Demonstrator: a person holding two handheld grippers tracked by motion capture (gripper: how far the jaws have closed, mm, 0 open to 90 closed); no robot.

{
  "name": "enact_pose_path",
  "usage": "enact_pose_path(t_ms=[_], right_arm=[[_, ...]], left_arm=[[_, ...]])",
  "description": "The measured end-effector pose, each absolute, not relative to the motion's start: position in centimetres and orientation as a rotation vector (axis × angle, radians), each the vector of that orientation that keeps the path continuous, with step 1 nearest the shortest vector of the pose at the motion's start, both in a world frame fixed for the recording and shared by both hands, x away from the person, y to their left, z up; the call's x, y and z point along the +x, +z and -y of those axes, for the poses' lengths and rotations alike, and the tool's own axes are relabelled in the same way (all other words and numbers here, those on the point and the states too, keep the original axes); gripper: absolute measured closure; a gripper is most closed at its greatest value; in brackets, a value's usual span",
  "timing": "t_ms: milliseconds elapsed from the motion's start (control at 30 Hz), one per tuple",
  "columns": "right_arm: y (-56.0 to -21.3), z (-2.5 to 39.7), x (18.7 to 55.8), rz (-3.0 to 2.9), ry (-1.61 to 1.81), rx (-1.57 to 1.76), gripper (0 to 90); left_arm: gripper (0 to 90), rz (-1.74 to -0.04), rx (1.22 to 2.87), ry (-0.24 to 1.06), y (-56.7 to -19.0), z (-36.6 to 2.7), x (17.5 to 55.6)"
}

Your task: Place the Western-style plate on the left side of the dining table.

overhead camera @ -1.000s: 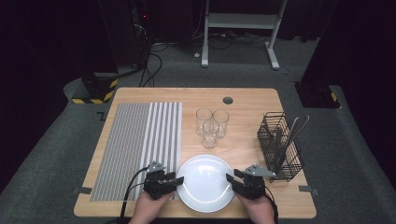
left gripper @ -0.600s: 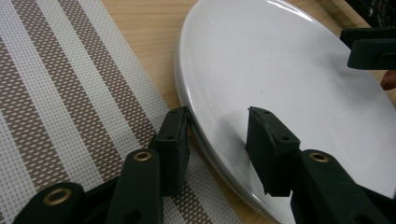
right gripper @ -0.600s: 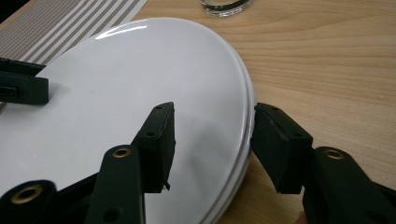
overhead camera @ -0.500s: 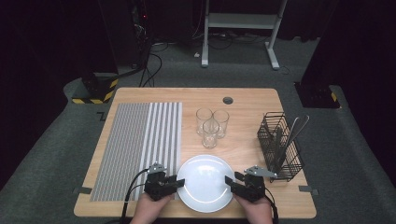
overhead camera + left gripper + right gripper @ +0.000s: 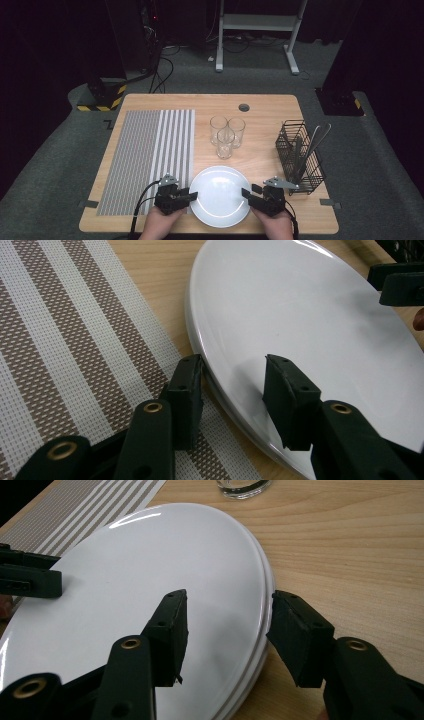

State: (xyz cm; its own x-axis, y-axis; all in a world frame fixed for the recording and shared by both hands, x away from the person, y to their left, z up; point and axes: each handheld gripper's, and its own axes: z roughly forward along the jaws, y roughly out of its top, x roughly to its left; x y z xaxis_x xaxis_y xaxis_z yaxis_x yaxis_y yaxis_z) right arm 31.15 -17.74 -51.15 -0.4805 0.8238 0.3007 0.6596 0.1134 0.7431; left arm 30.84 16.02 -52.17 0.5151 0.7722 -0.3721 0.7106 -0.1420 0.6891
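A stack of white plates [image 5: 220,196] lies on the wooden table [image 5: 260,107] near its front edge; the right gripper view shows more than one rim. My left gripper [image 5: 192,194] is open at the stack's left rim. In the left gripper view its jaws [image 5: 232,375] straddle the rim of the plate [image 5: 310,315], one over the placemat [image 5: 60,340], the other over the plate. My right gripper [image 5: 248,192] is open at the right rim. In the right gripper view it [image 5: 227,612] straddles the edge of the plates [image 5: 150,580].
A grey and white striped placemat [image 5: 145,155] covers the table's left part, touching the plates. Three clear glasses [image 5: 226,132] stand behind the plates. A black wire basket [image 5: 299,155] with cutlery stands at the right. A round cable hole [image 5: 244,107] lies at the back.
The right gripper has shifted very slightly toward the front edge. The left gripper and the plates stay where they were.
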Motion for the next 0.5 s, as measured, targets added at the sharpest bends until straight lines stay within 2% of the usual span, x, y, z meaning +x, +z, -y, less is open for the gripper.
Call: enact_pose_path(t_ms=[500], right_arm=[[-50.71, 17.64, 31.25, -2.205, 1.321, 1.525, 49.5]], left_arm=[[61.5, -1.248, 1.854, 0.054, -52.21, -16.25, 30.98]])
